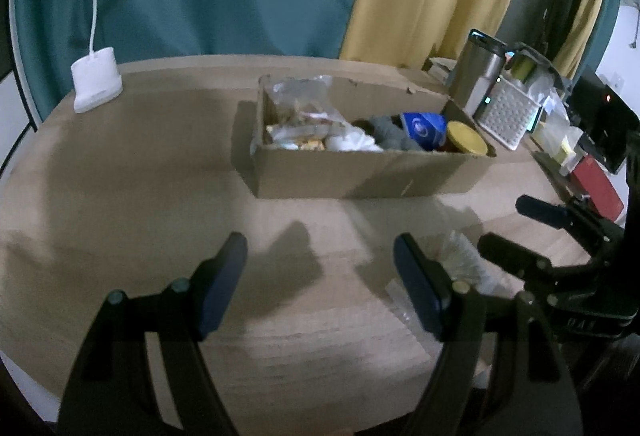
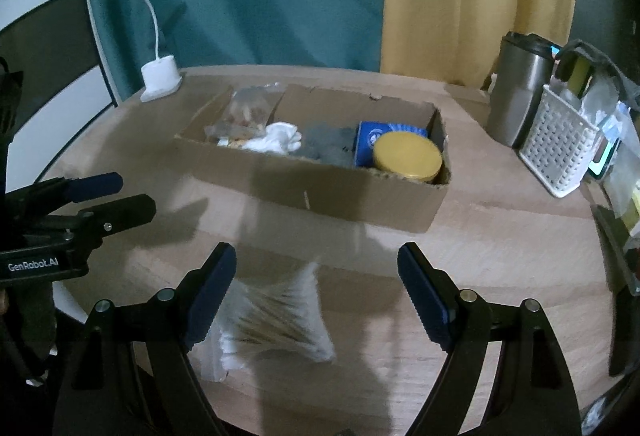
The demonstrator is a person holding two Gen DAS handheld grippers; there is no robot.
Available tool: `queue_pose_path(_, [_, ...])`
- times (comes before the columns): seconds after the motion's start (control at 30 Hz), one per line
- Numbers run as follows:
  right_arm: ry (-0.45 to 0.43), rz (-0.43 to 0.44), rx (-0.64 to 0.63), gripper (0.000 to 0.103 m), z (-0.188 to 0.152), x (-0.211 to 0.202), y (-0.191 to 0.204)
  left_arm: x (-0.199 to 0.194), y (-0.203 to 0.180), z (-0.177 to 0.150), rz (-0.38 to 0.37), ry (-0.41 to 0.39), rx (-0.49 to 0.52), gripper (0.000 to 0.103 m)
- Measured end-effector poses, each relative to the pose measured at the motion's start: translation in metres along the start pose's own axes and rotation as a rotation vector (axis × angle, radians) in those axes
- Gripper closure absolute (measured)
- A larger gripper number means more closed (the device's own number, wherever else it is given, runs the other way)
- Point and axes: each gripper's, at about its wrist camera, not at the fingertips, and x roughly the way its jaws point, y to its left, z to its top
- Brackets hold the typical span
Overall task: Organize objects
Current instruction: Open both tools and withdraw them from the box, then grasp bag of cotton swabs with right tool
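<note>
A clear bag of cotton swabs [image 2: 276, 320] lies on the wooden table [image 2: 500, 236] below my right gripper [image 2: 316, 288], which is open; the bag sits nearer the left finger and nothing is gripped. In the left wrist view the same bag [image 1: 456, 260] shows just right of my left gripper [image 1: 320, 276], also open and empty over bare table. Behind both stands an open cardboard box [image 2: 320, 191] holding a snack bag [image 2: 244, 115], a white cloth [image 2: 280, 139], a grey cloth [image 2: 328, 143], a blue packet [image 2: 372, 139] and a yellow-lidded jar [image 2: 408, 155].
A white desk lamp [image 2: 160, 75] stands at the back left. A steel mug [image 2: 520, 91] and a white perforated basket [image 2: 560, 151] with clutter crowd the right side. A red box [image 1: 596, 187] lies at the right edge. Curtains hang behind the table.
</note>
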Motion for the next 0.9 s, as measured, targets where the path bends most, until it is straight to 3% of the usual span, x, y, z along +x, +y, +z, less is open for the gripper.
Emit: queue_pose_path(0.9, [0.155, 0.094, -0.034, 0.018, -0.029, 0.049, 0.022, 0.023, 0.016, -0.015, 0.014, 0.055, -0.021, 0.026])
